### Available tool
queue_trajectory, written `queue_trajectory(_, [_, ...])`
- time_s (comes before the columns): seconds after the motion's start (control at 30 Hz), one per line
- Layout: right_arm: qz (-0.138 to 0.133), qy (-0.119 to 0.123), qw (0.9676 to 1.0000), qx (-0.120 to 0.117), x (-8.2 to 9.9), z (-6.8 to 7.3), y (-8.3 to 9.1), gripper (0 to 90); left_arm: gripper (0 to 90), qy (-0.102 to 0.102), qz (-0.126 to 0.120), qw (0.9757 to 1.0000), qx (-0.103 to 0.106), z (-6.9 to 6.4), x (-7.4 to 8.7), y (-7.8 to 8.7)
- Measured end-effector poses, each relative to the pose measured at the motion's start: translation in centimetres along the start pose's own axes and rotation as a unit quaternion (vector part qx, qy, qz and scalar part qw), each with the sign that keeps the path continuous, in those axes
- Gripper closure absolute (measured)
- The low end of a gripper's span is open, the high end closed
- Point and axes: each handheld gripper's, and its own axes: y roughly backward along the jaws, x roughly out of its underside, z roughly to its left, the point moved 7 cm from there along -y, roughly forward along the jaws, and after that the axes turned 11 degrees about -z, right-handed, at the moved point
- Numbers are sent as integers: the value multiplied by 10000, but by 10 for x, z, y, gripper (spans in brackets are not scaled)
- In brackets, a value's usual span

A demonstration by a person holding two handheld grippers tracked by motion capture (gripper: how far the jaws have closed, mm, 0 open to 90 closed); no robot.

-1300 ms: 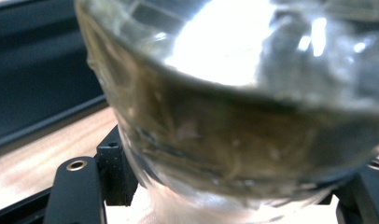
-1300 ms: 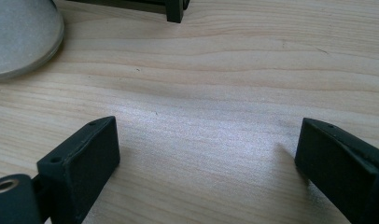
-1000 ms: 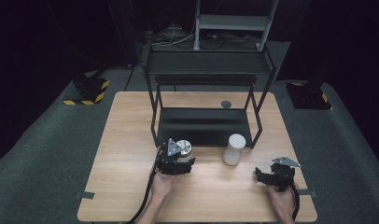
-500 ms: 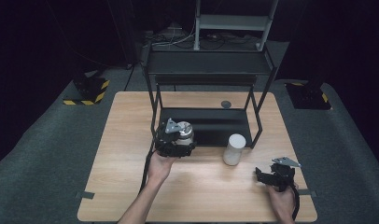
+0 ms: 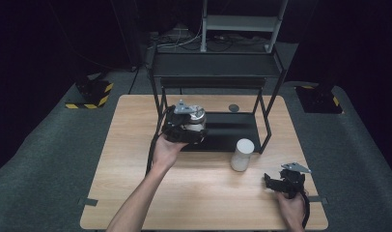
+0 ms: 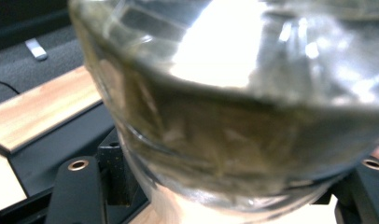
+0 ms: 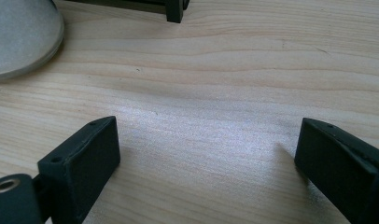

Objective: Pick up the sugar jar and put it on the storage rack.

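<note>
Left tool (image 5: 194,121) moved toward rack, gripping clear shiny glass jar (image 6: 234,102)

A wooden worktop (image 5: 136,193) is set on a grey carpet floor (image 5: 39,183). A black metal rack (image 5: 218,72) is placed on it. The room is kept dark.

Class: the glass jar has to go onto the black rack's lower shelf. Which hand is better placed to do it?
Left. Its tongs are shut on the glass jar, right at the black rack. The right tongs rest open near the table's front edge.

Glossy clear glass jar (image 6: 234,102); matt wooden table (image 5: 136,159)
</note>
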Motion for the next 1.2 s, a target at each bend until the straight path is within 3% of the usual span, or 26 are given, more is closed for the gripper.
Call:
queue_trajectory(0.27, [1, -12, 10000, 18, 0, 1, 0, 59, 306, -71, 23, 9998, 161, 1, -32, 3])
queue_trajectory(0.67, [9, -33, 10000, 22, 0, 1, 0, 58, 307, -77, 103, 9997, 204, 11, -87, 10])
queue_trajectory(0.9, [8, -26, 10000, 21, 0, 1, 0, 58, 307, -162, 16, 9996, 216, 15, -126, 7])
queue_trajectory(1.2, [7, -27, 10000, 27, 0, 1, 0, 58, 307, -145, -60, 9998, 111, 22, -157, -4])
